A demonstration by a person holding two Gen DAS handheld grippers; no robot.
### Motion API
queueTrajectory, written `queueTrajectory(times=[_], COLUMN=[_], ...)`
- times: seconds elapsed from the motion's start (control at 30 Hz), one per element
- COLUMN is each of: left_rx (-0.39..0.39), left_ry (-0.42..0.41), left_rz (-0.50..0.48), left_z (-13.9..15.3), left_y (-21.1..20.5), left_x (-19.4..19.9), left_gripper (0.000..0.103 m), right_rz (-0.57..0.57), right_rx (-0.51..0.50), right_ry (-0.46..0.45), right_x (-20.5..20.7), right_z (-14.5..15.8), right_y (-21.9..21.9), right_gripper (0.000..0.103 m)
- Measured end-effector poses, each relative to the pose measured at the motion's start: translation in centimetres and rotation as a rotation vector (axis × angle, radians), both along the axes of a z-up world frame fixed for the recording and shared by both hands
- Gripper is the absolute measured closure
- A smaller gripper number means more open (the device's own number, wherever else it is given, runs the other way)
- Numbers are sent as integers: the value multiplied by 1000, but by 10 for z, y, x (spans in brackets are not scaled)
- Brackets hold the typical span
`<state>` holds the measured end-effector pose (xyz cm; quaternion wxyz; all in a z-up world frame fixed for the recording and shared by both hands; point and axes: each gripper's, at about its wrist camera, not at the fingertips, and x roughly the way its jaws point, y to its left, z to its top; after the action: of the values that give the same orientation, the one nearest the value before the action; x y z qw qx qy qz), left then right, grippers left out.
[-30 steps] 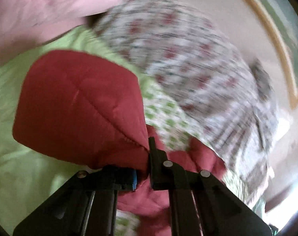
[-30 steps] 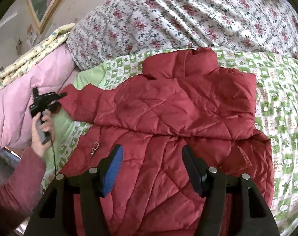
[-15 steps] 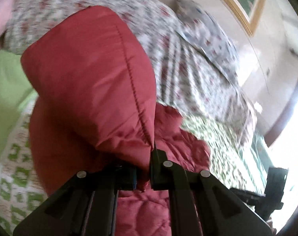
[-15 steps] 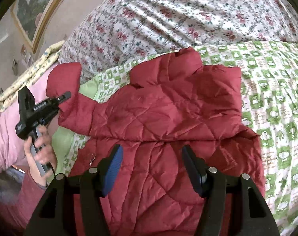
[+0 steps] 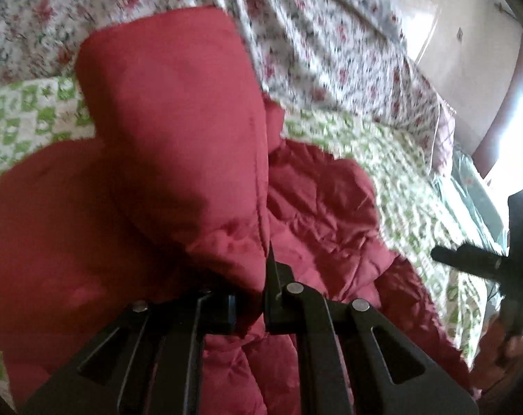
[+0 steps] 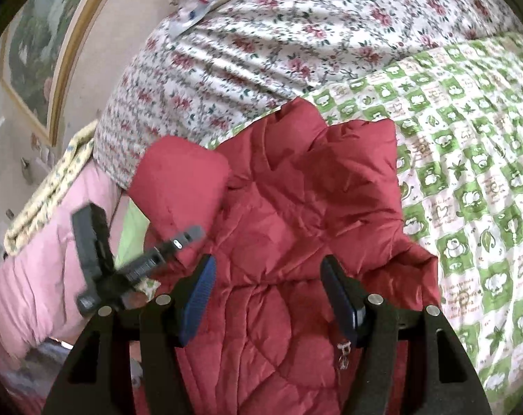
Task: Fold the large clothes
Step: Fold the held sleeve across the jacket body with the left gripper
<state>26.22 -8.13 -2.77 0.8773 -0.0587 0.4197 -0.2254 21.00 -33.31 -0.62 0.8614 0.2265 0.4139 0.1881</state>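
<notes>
A red quilted jacket [image 6: 296, 214] lies on the green-and-white patterned bedspread [image 6: 475, 159]. My left gripper [image 5: 258, 283] is shut on the jacket's sleeve [image 5: 171, 131], whose cuff end stands up in front of the lens and hides much of the jacket body. From the right wrist view, that left gripper [image 6: 178, 242] holds the sleeve [image 6: 181, 186] lifted over the jacket's left side. My right gripper [image 6: 264, 276] hovers open above the jacket's lower middle, nothing between its blue pads. A zipper pull [image 6: 344, 354] shows near the right finger.
A floral quilt [image 6: 261, 41] is piled at the head of the bed. A pink blanket [image 6: 36, 259] with a yellow patterned cloth on top sits at the left. A framed picture [image 6: 36, 45] hangs on the wall. The right gripper [image 5: 475, 259] shows at the left wrist view's right edge.
My left gripper has carried the sleeve from the bed's left edge in over the jacket, rolling as it went. The right gripper shifted a little along the jacket and stayed open.
</notes>
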Motion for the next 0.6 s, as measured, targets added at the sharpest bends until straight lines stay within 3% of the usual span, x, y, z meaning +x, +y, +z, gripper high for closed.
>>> queueTrajectory(times=[0.2, 0.3, 0.37, 0.5, 0.6], left_rx=[-20, -35, -29, 1, 18], left_ry=[24, 40, 41, 42, 41], left_rz=[-50, -85, -99, -114, -117], left_z=[-14, -18, -19, -22, -25], left_y=[-2, -2, -5, -14, -20], left_x=[-4, -6, -7, -9, -11], left_gripper=[91, 80, 78, 72, 70], right_rz=[-10, -1, -2, 17, 23], right_rx=[67, 135, 188, 271, 261], right_ry=[34, 63, 87, 138, 153], right_x=[31, 49, 59, 79, 88], right_z=[-13, -23, -30, -46, -53], right_y=[-11, -13, -13, -8, -1], right_gripper=[38, 36, 27, 25, 25])
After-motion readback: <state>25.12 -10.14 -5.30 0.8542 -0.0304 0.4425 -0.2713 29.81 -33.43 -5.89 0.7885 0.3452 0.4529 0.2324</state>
